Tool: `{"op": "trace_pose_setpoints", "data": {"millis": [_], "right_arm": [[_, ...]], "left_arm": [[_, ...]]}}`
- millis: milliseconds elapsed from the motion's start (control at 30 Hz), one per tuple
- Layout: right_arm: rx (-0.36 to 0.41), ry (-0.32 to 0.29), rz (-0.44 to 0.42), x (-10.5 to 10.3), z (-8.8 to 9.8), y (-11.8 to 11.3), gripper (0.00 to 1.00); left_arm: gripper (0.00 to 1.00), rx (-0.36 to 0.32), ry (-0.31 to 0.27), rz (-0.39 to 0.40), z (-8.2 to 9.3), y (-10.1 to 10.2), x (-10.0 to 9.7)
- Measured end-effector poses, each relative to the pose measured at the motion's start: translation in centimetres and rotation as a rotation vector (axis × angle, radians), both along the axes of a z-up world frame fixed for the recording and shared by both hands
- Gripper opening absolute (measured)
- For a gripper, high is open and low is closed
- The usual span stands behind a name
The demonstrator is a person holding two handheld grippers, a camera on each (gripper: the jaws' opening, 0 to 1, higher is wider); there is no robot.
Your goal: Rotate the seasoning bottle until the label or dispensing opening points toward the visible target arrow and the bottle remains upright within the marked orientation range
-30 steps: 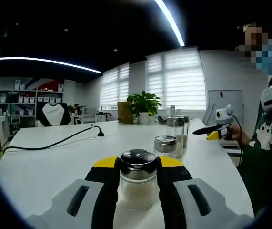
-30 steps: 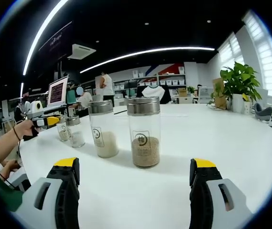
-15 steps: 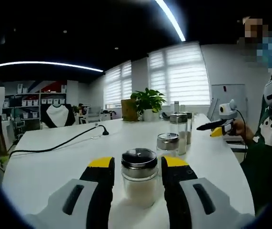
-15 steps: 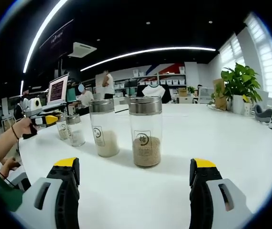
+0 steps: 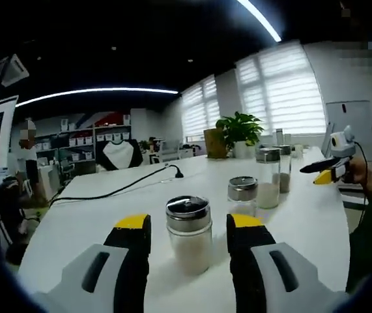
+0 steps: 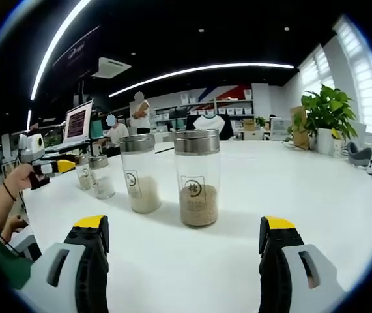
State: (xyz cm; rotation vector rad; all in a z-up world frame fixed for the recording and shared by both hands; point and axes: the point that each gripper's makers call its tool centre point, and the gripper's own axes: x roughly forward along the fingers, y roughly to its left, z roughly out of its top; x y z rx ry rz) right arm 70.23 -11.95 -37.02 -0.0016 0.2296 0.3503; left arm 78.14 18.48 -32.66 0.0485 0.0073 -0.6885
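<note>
Seasoning bottle (image 5: 189, 233): on white table (image 5: 81, 222), upright between left gripper (image 5: 189, 238) jaws, near front edge.
Left gripper fingers: narrow, bracketing bottle; small gaps on both sides; contact cannot be confirmed.
Right gripper (image 6: 184, 244) fingers: wide, holding nothing, facing 2 tall jars (image 6: 197, 177).
Risk: tipping or sliding if 1 jaw pushes off-centre during rotation; possible knock against small neighbouring shaker (image 5: 242, 195).
Orientation: long axis vertical, lid up; label direction cannot be told; no target arrow identified.

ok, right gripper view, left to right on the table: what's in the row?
Left gripper → two small jars → tall jar of white powder → tall jar of brown granules → plant
</note>
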Motion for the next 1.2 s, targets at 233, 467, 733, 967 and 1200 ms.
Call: {"op": "trace_pose_setpoints", "data": {"millis": [233,467,733,967,1200], "right_arm": [[-0.001,-0.005,-0.002,0.0,0.1,-0.1,0.98],[0.005,-0.001,-0.001,0.0,0.1,-0.1,0.98],[0.009,-0.006,-0.006,-0.1,0.2,-0.3,0.98],[0.019,-0.007,-0.009,-0.1,0.3,-0.5,0.98],[0.019,-0.007,-0.017,-0.1,0.3,-0.8,0.98]], "left_arm": [[0.48,-0.05,-0.015,0.148,0.6,-0.8,-0.7],[0.48,-0.086,-0.045,0.32,1.6,-0.5,-1.0],[0.49,-0.062,-0.086,0.435,2.1,-0.5,-0.3],[0.51,-0.028,-0.084,0.476,1.6,-0.8,0.9],[0.53,-0.097,-0.014,0.493,0.5,-0.4,2.0]]}}
